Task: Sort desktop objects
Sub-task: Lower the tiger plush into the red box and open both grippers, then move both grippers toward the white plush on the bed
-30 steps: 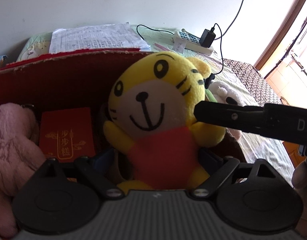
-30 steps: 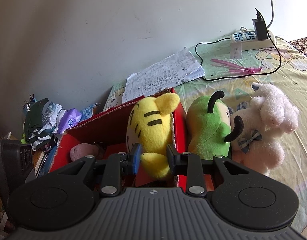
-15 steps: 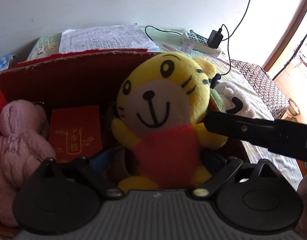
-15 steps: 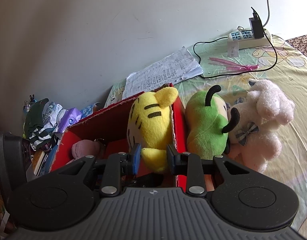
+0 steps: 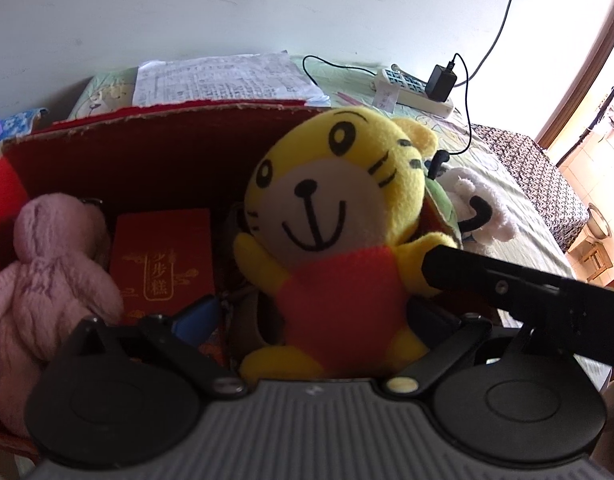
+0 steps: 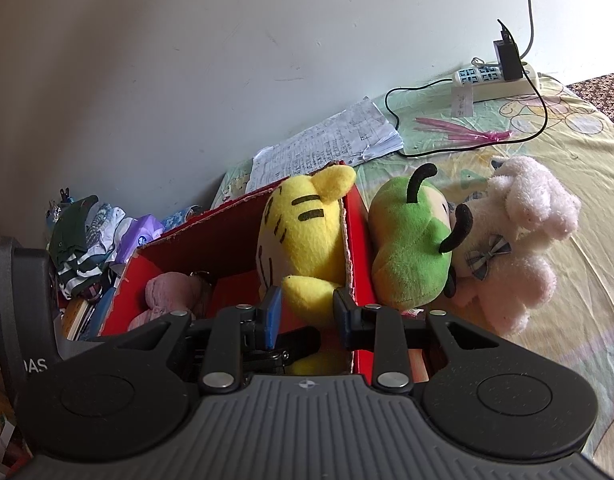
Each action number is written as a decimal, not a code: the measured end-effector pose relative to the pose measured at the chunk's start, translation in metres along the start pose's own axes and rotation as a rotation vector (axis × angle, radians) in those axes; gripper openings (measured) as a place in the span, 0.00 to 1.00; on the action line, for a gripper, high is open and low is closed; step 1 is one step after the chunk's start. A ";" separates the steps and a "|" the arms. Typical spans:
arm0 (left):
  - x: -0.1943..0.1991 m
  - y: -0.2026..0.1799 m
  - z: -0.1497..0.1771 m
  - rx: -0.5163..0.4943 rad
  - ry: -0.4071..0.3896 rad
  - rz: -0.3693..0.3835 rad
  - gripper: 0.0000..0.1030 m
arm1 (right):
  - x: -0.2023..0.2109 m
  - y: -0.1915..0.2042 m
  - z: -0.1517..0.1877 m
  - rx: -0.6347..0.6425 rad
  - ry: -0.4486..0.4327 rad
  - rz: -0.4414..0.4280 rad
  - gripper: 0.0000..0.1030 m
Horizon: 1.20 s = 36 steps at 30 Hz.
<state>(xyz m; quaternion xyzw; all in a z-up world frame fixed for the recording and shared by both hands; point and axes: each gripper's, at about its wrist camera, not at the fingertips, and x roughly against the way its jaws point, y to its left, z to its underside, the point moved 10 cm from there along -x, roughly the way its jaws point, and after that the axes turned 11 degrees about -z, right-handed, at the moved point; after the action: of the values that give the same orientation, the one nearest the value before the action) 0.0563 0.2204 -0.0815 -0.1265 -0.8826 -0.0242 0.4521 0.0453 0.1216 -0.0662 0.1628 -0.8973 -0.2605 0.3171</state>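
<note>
Presently: red box (image 6: 357, 236) ahead of both jaws; yellow tiger plush (image 5: 339, 240) inside it, straddled by the open left gripper (image 5: 315, 316), arm between the right gripper (image 6: 307, 300) jaws, contact unclear; risk: snagging the box wall when released.

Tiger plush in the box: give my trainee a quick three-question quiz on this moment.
1. True or false: the tiger plush sits inside the red box.
2. Which toy leans on the outside of the box wall next to the tiger? A) green plush B) pink knitted doll C) red envelope
3. Fill in: the right hand-held gripper is closed on the tiger's ____.
Key: 1 true; 2 A; 3 arm.
</note>
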 end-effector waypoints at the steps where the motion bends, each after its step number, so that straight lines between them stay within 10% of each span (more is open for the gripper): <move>1: 0.000 0.000 0.001 -0.001 0.000 -0.006 0.98 | 0.001 0.000 0.001 -0.003 -0.001 -0.002 0.30; 36: 0.042 -0.011 0.004 0.207 -0.068 -0.312 0.98 | 0.030 -0.028 -0.014 0.044 0.078 -0.253 0.36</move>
<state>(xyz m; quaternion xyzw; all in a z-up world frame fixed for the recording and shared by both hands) 0.0275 0.2192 -0.0496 0.0584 -0.9041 0.0014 0.4233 0.0357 0.0803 -0.0590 0.2914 -0.8620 -0.2722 0.3130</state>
